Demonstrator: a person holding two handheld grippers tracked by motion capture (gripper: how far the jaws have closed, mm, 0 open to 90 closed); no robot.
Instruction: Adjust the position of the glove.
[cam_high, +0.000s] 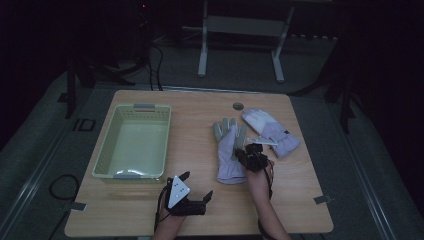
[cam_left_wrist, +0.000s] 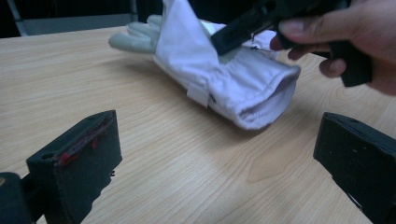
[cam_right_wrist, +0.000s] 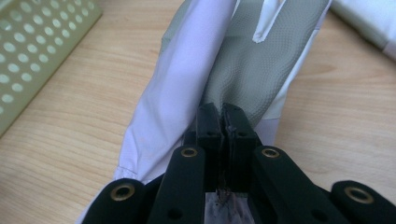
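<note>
On the table a basket stands at the left. Right of it lies a glove, fingers pointing away. A second glove lies just right of it, farther back. Behind both sits a small round disc.

Dim lab (table, stand)

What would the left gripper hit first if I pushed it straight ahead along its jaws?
Probably the open cuff of the near glove, lying on the table ahead of the open left gripper; depth is hard to judge.
</note>
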